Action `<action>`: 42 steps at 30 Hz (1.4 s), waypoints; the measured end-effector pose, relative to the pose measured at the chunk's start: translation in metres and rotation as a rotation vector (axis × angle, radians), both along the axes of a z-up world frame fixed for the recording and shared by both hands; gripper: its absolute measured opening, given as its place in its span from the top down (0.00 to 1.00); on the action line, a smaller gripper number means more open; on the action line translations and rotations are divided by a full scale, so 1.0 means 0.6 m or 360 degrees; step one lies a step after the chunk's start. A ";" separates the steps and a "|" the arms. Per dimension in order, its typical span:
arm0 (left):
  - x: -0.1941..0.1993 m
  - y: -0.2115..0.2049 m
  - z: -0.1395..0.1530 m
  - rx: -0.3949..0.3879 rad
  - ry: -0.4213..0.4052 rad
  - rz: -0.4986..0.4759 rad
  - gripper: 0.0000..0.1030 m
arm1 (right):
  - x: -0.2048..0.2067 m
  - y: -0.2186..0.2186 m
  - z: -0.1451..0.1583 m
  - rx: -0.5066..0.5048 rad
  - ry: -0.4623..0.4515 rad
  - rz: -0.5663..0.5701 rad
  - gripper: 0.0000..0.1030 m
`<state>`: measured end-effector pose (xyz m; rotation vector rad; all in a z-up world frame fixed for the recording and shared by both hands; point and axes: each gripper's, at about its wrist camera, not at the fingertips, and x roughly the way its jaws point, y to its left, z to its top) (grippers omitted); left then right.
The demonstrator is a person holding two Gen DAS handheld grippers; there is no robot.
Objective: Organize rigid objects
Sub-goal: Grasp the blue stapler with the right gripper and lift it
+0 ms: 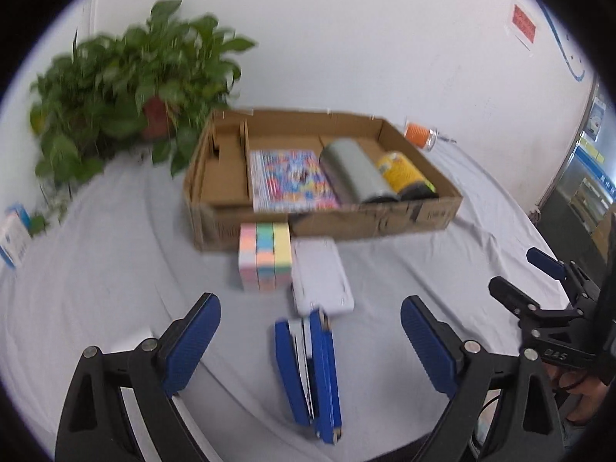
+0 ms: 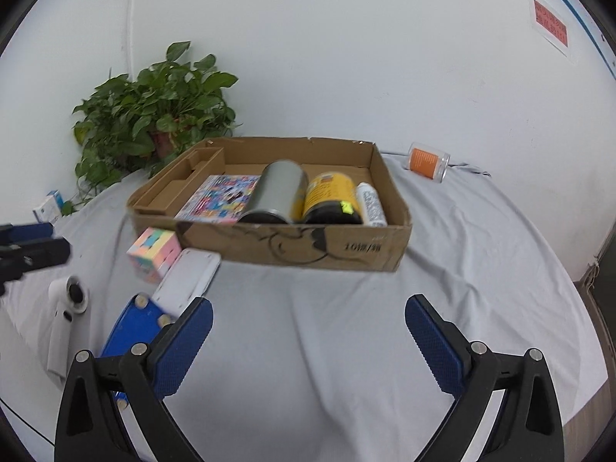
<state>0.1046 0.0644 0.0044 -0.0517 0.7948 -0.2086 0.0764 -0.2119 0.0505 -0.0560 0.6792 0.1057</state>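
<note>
A: Nearest, the left hand-held gripper (image 1: 310, 346) stands with jaws wide apart and nothing between them; the blue stapler (image 1: 308, 375) lies on the worktop (image 1: 115, 269) just ahead. The right hand-held gripper (image 2: 308, 342) is equally spread and empty over bare cloth.

B: So, between picks, it seems. The next move likely calls for lowering over the stapler, the white case (image 1: 321, 279) or the pastel cube (image 1: 263, 256), all still outside.

A: Beyond them, the cardboard box (image 2: 308, 246) holds a colourful booklet (image 2: 219, 200), a grey cylinder (image 2: 275, 194), a yellow can (image 2: 331, 200) and a white bottle (image 2: 371, 204). An orange-labelled jar (image 2: 427, 161) lies farther off.
</note>
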 end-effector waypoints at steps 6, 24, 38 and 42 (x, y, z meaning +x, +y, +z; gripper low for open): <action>0.010 0.035 -0.115 -0.0298 0.0374 -0.0008 0.16 | -0.070 0.036 -0.028 0.0205 0.0110 0.0376 0.03; -0.017 -0.039 -0.130 -0.0736 0.0421 -0.0282 0.33 | -0.097 0.119 -0.118 0.0255 0.0341 0.0718 0.16; -0.034 0.026 -0.134 -0.0768 0.0356 -0.0063 0.33 | -0.034 0.115 -0.205 0.0532 0.0599 0.0619 0.70; -0.013 -0.006 -0.139 -0.0783 0.0394 -0.0153 0.33 | -0.014 0.003 -0.240 0.1037 0.0694 0.0415 0.58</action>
